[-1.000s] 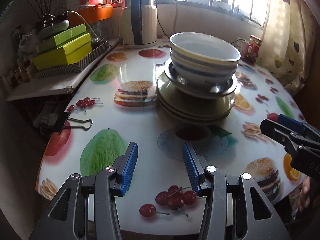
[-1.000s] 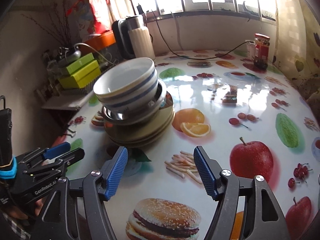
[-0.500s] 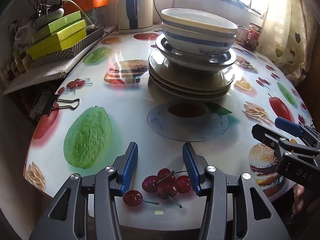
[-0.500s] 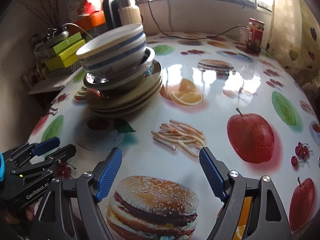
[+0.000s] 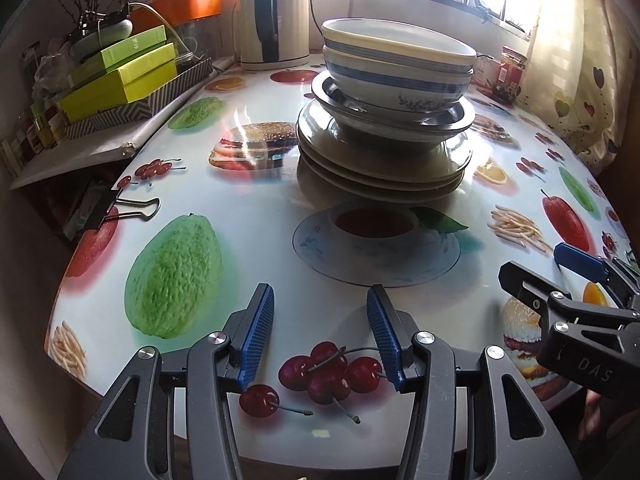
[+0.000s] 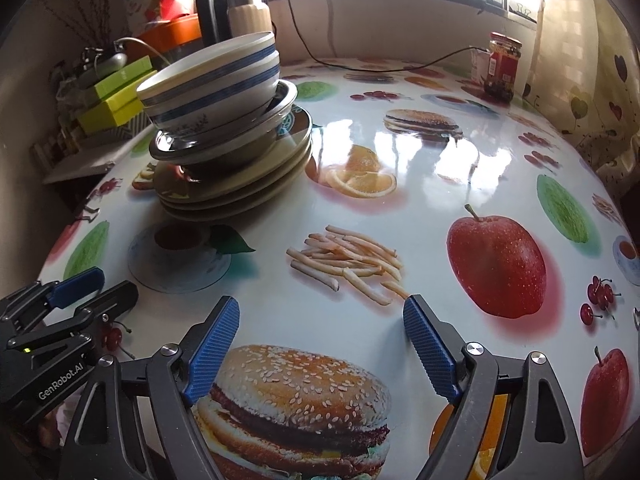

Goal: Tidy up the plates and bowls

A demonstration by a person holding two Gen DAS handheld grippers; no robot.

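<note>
One pile stands on the round printed table [image 5: 248,232]: two white bowls with blue bands [image 5: 396,68] [image 6: 216,80] nested in a steel dish [image 5: 400,118] [image 6: 248,132], on top of several greenish plates [image 5: 380,164] [image 6: 240,188]. My left gripper [image 5: 320,332] hovers over the near table edge, well short of the pile, jaws opening with nothing between them. My right gripper [image 6: 320,344] hangs over the printed burger to the right of the pile, jaws opening wide and empty. Each gripper shows in the other's view: the right gripper [image 5: 568,280], the left gripper [image 6: 76,296].
A kettle [image 5: 276,16] with its cord stands at the back by the window. Green boxes [image 5: 120,72] lie on a side shelf at the left. A red-lidded jar [image 6: 500,66] is at the far right, and a binder clip [image 5: 120,210] grips the left table edge.
Both grippers have sunk toward the table, so the pile looks taller and closer. The right gripper's jaws have spread wider; the left's look about the same.
</note>
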